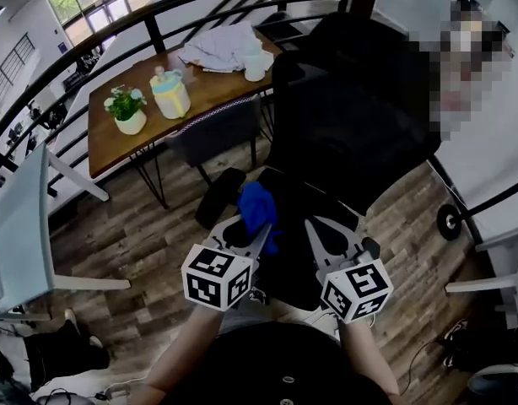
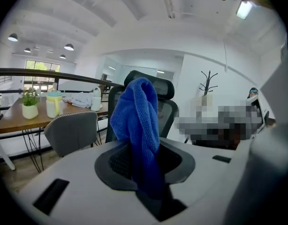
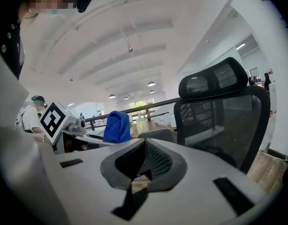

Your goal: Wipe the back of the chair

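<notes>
A black office chair with a mesh back (image 1: 352,116) and headrest stands right in front of me, turned slightly right. My left gripper (image 1: 257,226) is shut on a blue cloth (image 1: 259,207), which hangs bunched over the chair's seat. In the left gripper view the blue cloth (image 2: 137,125) rises between the jaws of the left gripper (image 2: 139,158), with the chair back (image 2: 168,111) behind it. My right gripper (image 1: 320,230) is beside it, shut with nothing held. The right gripper view shows that gripper (image 3: 144,146), the mesh back (image 3: 223,111) close on the right and the cloth (image 3: 117,125) on the left.
A wooden table (image 1: 208,91) behind the chair carries a potted plant (image 1: 128,112), a yellow jug (image 1: 170,95), a mug (image 1: 255,66) and a white cloth (image 1: 221,45). A grey chair (image 1: 217,129) is tucked under it. A black railing (image 1: 90,53) curves behind; white desks flank both sides.
</notes>
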Motion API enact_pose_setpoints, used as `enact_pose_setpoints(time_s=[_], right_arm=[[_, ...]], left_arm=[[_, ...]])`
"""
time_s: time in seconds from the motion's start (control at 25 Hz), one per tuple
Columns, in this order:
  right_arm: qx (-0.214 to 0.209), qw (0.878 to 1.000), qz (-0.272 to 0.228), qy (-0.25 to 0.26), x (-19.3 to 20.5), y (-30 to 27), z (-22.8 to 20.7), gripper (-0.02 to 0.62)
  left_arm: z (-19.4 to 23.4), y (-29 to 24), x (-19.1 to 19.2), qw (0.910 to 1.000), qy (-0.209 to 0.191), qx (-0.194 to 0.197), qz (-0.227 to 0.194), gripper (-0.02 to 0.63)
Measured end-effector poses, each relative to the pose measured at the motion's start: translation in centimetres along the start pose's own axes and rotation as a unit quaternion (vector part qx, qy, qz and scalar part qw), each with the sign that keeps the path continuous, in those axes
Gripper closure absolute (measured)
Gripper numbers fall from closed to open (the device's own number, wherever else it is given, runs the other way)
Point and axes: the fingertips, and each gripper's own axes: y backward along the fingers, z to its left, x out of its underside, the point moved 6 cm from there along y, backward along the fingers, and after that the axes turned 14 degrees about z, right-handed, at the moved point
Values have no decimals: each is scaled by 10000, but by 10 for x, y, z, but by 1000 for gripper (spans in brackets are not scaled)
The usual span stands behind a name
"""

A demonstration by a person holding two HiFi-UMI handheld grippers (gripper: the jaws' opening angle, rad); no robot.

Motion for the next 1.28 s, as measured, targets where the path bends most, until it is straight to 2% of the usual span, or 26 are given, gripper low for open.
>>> enact_pose_setpoints(time_s=[0.28, 0.48, 0.6, 0.84, 1.04, 1.28], right_arm=[[683, 9972, -150, -255, -28, -31, -27, 568], [1215, 9918, -232, -333, -48, -37, -52, 568], [1420, 9894, -238, -182, -58, -33, -61, 568], [1824, 9823, -404, -132, -69, -8, -78, 567], [2020, 9778, -516, -227, -72, 6, -89, 566], [2221, 9700, -959, -246, -90, 30, -113, 566]], left_arm=[[36, -37, -47, 9967, -426, 676, 110, 495], [42, -63, -74, 9896, -587, 1287, 260, 495], [38, -77, -85, 9833, -660, 1662, 349, 495], [19, -102, -96, 9747, -973, 1970, 415, 495], [-1, -112, -117, 9709, -1154, 2089, 205, 495], [-42, -120, -162, 9549, -1898, 2275, -188, 495]])
